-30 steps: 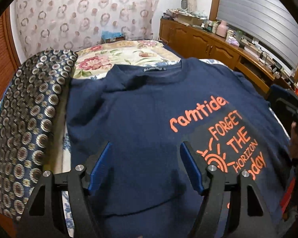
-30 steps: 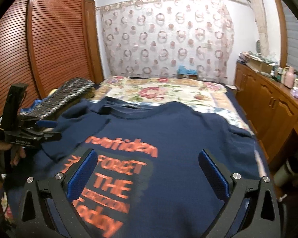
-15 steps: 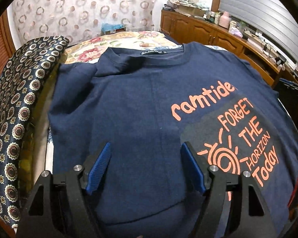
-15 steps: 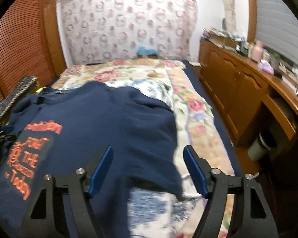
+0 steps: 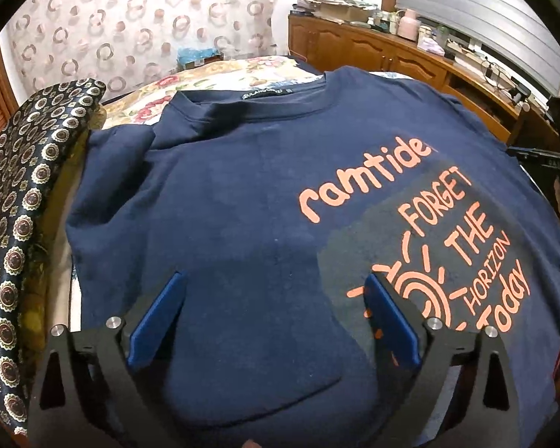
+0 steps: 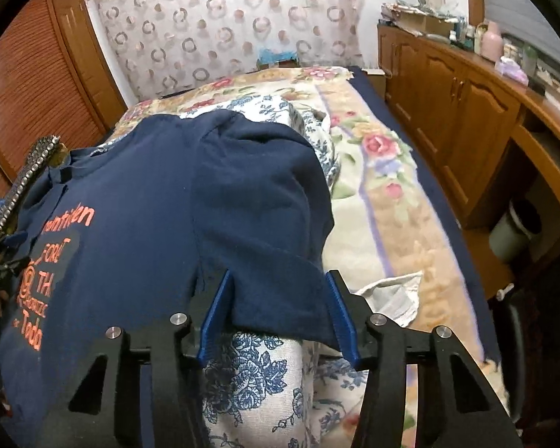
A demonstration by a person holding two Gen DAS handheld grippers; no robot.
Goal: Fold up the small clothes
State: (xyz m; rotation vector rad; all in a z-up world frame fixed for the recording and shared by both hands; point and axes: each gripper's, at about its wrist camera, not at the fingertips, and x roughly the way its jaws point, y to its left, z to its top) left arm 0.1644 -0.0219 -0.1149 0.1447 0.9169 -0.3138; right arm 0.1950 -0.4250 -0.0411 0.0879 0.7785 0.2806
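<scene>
A: Where's the T-shirt (image 5: 242,205)?

B: Navy, print side up, spread flat on the bed (image 6: 384,224). Its long axis runs along the bed's length, collar toward the patterned curtain (image 5: 130,18), hem toward the cameras.

A: Print?

B: Orange lettering reads upright from the hem end, nearer the side of the wooden cabinets (image 6: 466,119).

A: Left gripper (image 5: 272,298)?

B: Over the shirt's lower middle. Jaws have just been opening and stand wide; only flat cloth lies below them, nothing pinched.

A: Right gripper (image 6: 280,298)?

B: At the shirt's cabinet-side sleeve. Jaws have just been closing and stand about half apart. The sleeve's edge lies between the blue pads (image 6: 216,313), but I can't tell whether they press it.

A: Anything else?

B: Dark medallion-print cloth (image 5: 22,205) beside the shirt, on the side away from the cabinets.
</scene>
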